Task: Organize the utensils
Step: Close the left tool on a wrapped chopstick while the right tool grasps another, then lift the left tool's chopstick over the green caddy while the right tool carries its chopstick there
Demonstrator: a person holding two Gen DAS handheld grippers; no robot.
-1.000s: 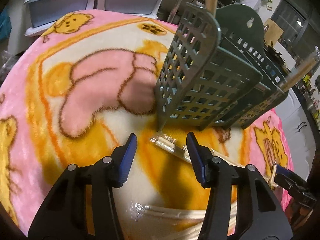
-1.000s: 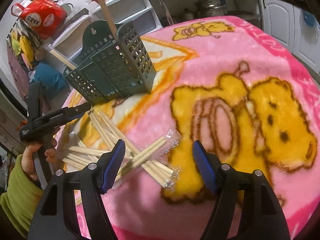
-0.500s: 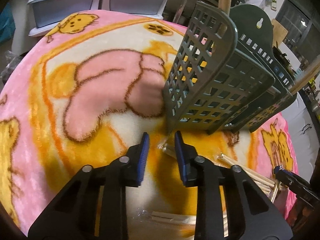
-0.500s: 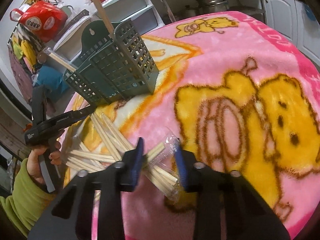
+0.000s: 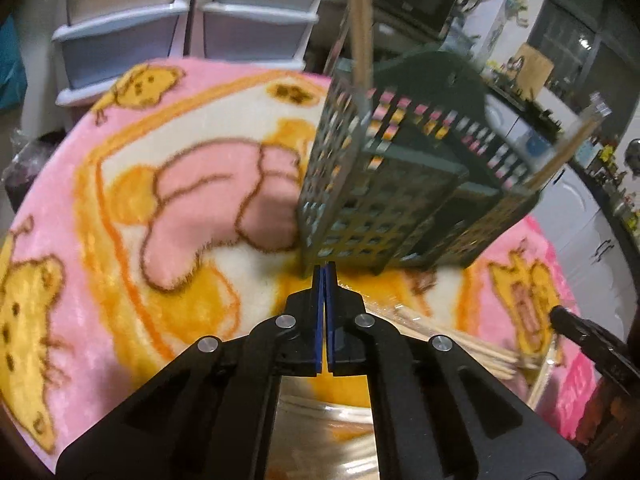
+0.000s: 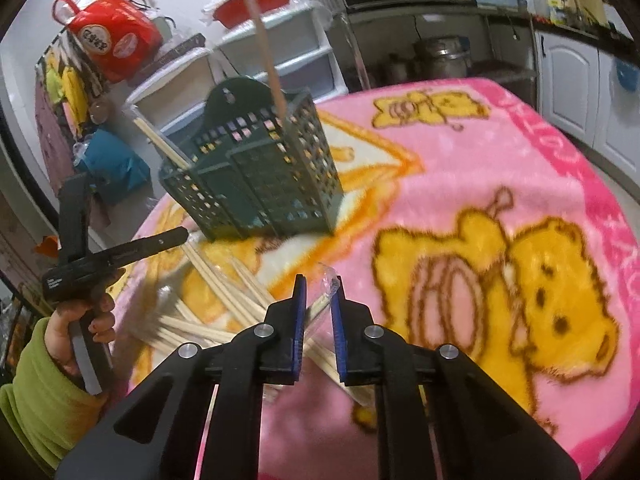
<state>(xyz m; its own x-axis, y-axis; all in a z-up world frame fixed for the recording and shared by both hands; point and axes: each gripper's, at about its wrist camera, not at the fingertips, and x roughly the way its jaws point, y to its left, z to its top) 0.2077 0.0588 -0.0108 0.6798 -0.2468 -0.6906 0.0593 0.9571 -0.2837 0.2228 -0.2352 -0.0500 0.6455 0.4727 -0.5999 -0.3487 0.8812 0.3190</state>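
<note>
A dark green lattice utensil basket [image 5: 380, 200] [image 6: 260, 184] stands on the pink bear blanket [image 5: 132, 184], with a long wooden chopstick [image 6: 268, 52] upright in it and another [image 6: 160, 144] leaning out. My left gripper [image 5: 324, 276] [image 6: 182, 235] is shut just in front of the basket's base. Clear wrapper [image 5: 360, 292] lies at its tips, and I cannot tell whether it is pinched. The jaws of my right gripper [image 6: 319, 288] are closing, pads pressing a wrapped chopstick pair [image 6: 320, 308]. More wrapped chopsticks [image 6: 208, 320] [image 5: 460, 340] lie scattered between the grippers.
A hand in a green sleeve [image 6: 40, 380] holds the left gripper. White plastic drawers [image 5: 160, 20] and a red bag [image 6: 112, 44] stand beyond the table's far edge. White cabinets [image 6: 572, 92] line the right. The blanket to the right bears a large yellow bear print [image 6: 520, 312].
Both grippers went from wide open to closed. The right one closed around the wrapped chopstick pair. Both rose slightly, and the left one edged nearer the basket's base.
</note>
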